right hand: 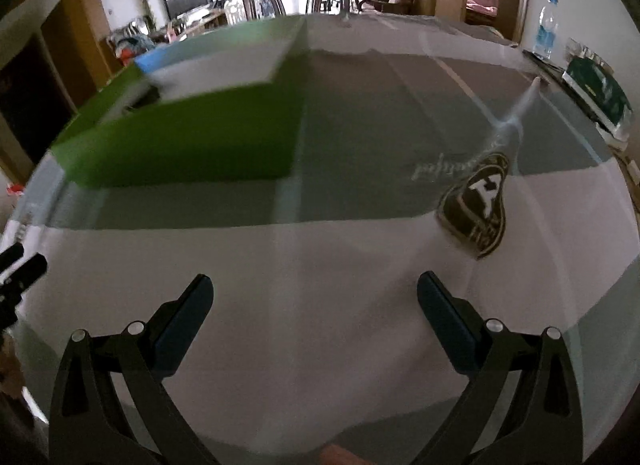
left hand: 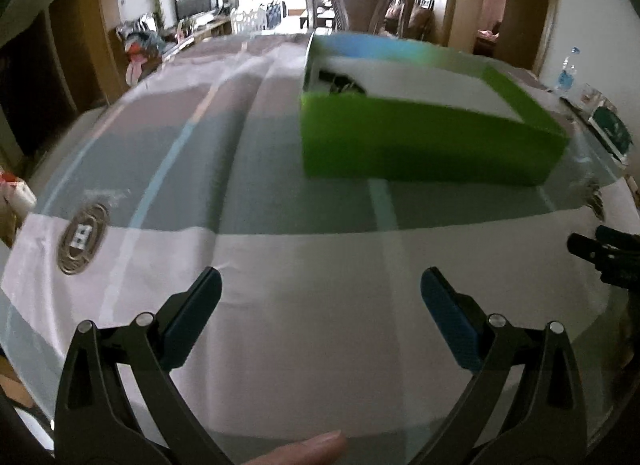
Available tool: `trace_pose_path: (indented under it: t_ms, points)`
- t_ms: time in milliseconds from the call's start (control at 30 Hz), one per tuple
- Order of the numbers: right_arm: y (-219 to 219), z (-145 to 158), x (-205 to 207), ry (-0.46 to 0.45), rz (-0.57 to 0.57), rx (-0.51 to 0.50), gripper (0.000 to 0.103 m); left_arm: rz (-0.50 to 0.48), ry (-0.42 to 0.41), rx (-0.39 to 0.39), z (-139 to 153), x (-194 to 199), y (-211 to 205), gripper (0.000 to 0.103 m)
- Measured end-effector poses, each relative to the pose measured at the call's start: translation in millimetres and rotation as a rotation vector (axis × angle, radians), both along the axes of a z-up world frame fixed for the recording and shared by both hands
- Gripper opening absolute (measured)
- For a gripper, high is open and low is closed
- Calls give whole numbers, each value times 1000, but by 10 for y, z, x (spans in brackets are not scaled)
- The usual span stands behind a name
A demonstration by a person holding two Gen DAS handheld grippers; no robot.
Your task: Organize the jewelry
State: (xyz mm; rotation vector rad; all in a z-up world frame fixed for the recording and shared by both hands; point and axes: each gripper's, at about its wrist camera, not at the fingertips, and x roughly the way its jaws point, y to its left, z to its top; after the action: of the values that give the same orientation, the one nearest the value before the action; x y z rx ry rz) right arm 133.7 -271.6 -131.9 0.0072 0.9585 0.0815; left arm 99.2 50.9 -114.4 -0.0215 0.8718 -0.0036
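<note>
Currently both the left gripper [left hand: 320, 305] and right gripper [right hand: 314, 305] hover with fingers spread and empty over the table's [left hand: 300, 345] near edge, so the likely reach toward the green box [left hand: 424, 141] mid-table, dark jewelry-like items [left hand: 340, 85] barely discernible inside, should go slowly.

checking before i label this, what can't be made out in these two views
- Contents of the green box: left wrist view shows only a dark, blurred shape in one corner; its near wall hides the rest.
- Same box in the right wrist view: motion blur smears it.
- Jewelry: none identifiable in either view.
- Script on the tablecloth: blurred, unreadable.
- Left gripper, right gripper: open, empty.
</note>
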Motion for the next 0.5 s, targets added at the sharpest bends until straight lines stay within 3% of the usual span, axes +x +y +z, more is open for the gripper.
trace_pose_path:
  t_ms: [133, 500]
  points:
    - [44, -35, -8, -28, 22, -37, 101, 14, 62, 13, -175, 95, 21, 99]
    - [9, -59, -70, -27, 22, -36, 101, 9, 67, 25, -194, 58, -13, 99]
